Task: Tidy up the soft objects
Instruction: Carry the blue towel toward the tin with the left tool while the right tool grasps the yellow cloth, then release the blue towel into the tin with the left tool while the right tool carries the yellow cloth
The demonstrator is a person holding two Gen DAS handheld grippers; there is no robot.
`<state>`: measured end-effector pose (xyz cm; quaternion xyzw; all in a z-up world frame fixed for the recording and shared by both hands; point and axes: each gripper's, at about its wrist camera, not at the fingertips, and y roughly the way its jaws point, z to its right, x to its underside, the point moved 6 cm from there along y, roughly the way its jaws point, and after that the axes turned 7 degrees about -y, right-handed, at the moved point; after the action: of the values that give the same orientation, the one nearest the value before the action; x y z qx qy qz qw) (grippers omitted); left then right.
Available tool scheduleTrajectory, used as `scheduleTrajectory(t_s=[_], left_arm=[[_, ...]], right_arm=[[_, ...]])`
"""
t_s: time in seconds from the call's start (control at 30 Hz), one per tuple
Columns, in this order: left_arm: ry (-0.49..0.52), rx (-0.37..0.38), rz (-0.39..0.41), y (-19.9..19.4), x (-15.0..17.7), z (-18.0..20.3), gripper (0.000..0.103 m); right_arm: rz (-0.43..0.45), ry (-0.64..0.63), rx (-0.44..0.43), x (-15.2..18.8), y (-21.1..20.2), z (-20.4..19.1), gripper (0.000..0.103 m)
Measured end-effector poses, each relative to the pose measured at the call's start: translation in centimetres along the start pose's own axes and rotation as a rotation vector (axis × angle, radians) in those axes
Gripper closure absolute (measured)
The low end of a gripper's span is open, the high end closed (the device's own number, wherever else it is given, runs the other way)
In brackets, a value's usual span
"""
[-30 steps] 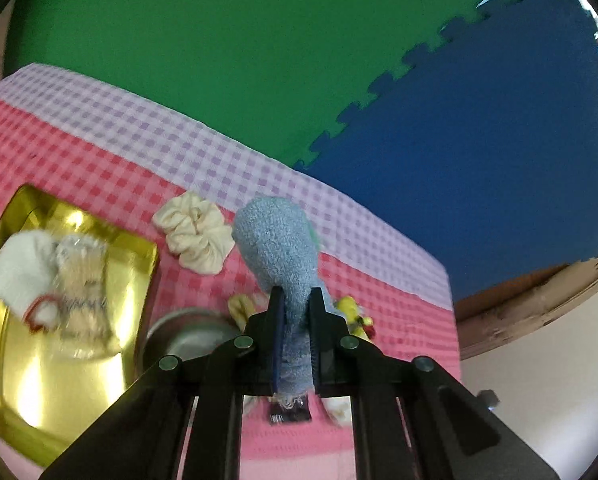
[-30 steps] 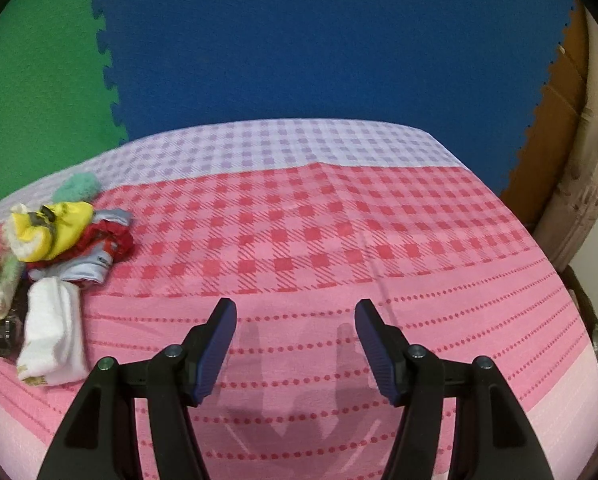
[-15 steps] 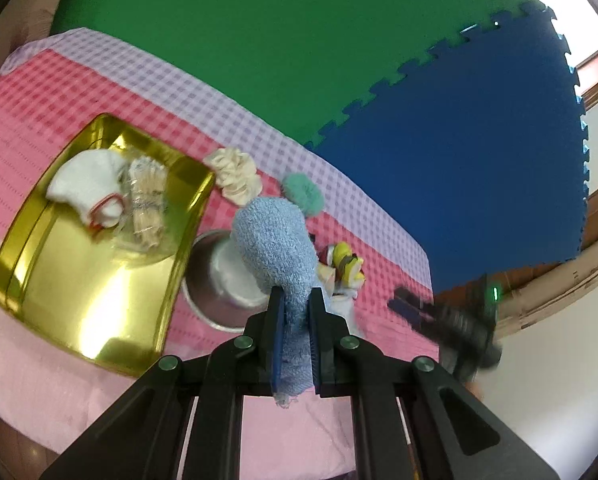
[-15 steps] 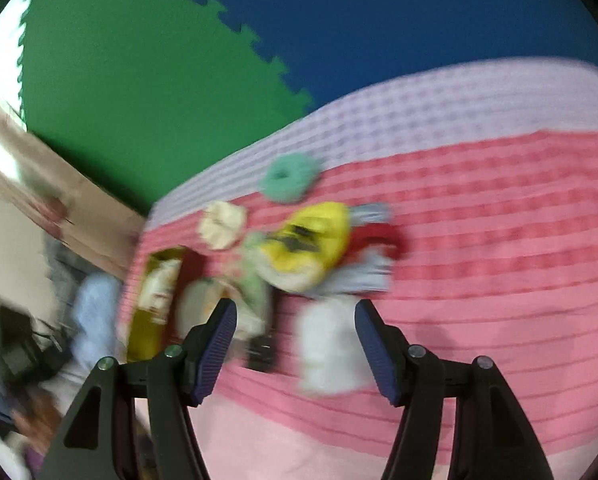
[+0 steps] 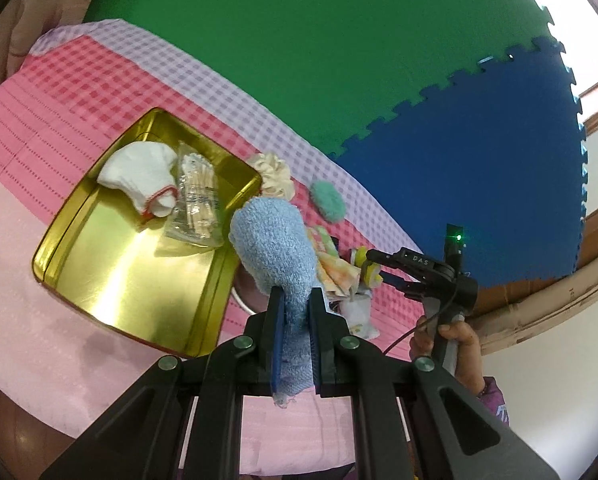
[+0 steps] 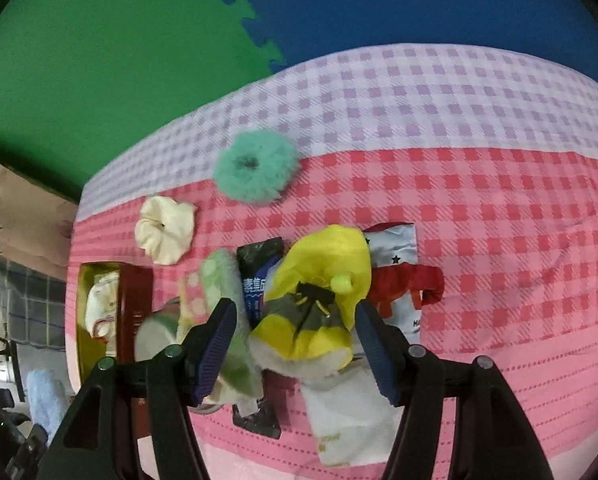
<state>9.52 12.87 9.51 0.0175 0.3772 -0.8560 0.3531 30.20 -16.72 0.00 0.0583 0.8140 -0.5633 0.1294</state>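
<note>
Left wrist: my left tongs (image 5: pixel 295 334) pinch the blue sock (image 5: pixel 273 246); next, into the tray (image 5: pixel 55 256). Right tongs (image 6: pixel 293 344) spread.

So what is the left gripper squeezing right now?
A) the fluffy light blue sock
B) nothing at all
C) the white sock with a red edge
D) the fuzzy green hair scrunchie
A: the left gripper is shut on the fluffy light blue sock, which sticks up between its fingers above the shiny gold metal tray.
</note>
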Motion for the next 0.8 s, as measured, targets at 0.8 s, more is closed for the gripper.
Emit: scheduleTrajectory(t_s=[0.8], left_arm=[[0.063,-0.231,0.048,0.3,-5.2,-7.3,0.093]], right_arm=[[0.271,0.009,-0.219,8.6,-10.7,1.1,0.077]])
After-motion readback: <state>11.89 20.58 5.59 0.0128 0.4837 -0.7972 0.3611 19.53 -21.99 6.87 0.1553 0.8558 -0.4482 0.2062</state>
